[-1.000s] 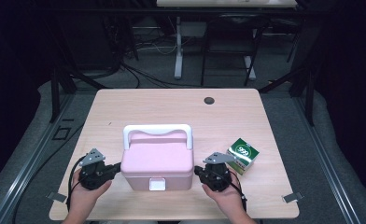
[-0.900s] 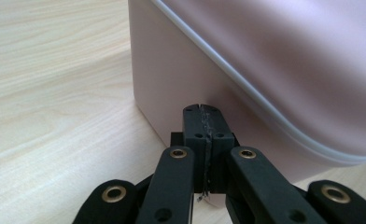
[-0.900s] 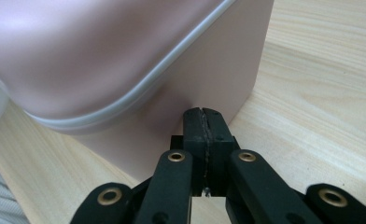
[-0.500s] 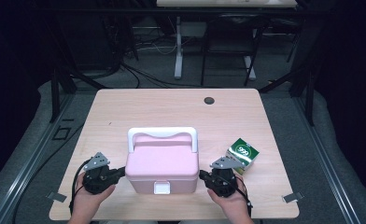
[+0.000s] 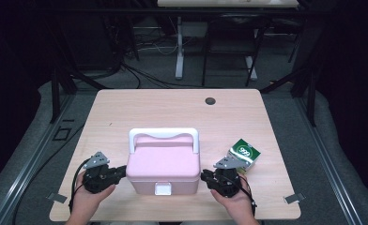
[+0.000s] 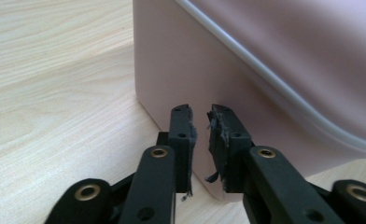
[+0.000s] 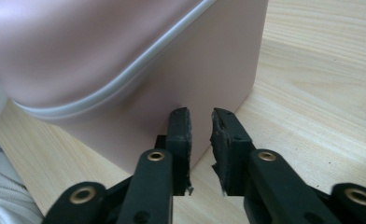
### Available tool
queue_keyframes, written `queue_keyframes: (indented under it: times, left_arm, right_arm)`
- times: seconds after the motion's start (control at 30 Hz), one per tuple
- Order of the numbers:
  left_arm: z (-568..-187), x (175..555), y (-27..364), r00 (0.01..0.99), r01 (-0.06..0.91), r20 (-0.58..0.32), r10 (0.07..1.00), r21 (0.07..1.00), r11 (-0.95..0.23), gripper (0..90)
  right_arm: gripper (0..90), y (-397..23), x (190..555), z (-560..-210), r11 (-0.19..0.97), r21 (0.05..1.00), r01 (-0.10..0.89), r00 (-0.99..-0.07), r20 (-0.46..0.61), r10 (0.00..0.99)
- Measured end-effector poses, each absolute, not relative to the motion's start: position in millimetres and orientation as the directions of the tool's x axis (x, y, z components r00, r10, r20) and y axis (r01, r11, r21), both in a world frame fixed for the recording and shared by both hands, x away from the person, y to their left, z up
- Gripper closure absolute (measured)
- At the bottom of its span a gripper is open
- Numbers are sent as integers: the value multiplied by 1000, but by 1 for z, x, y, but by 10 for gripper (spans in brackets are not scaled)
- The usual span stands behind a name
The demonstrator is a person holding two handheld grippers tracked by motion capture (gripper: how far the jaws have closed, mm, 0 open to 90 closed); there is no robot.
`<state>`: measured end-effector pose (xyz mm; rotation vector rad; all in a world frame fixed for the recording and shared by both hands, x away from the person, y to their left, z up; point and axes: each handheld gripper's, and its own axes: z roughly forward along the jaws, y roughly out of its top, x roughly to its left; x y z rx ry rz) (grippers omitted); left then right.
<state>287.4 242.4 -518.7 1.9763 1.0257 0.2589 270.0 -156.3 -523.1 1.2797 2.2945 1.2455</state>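
A pink lidded box (image 5: 163,166) with a white handle (image 5: 163,135) stands near the table's front edge. My left gripper (image 5: 121,171) lies at the box's left side, pointing at it. In the left gripper view, the left gripper (image 6: 200,119) has its tips right at the pink box (image 6: 265,56). My right gripper (image 5: 204,177) lies at the box's right side. The right gripper (image 7: 200,119) likewise points at the pink box (image 7: 125,56). Both pairs of jaws have just been opening and show a narrow gap with nothing between them.
A small green and white carton (image 5: 244,152) sits just right of the box, behind my right hand. The wooden table (image 5: 172,108) has a dark round hole (image 5: 210,101) near its back edge. Dark floor, cables and desk legs lie beyond.
The pink box has shifted slightly toward the front right, and my right gripper has moved a little with it. The left hand has stayed where it was.
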Motion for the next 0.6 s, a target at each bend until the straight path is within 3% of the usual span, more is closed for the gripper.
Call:
queue_keyframes:
  times: [0.3,0.6]
  left_arm:
    - [-513,290,246,627,565,-186,756,777,-278,620]
    - [-500,293,250,639,557,-179,748,778,-290,563]
  right_arm:
    - [584,-164,269,-520,254,785,566,-583,163,796]
    - [528,-166,275,-509,257,788,559,-595,165,787]
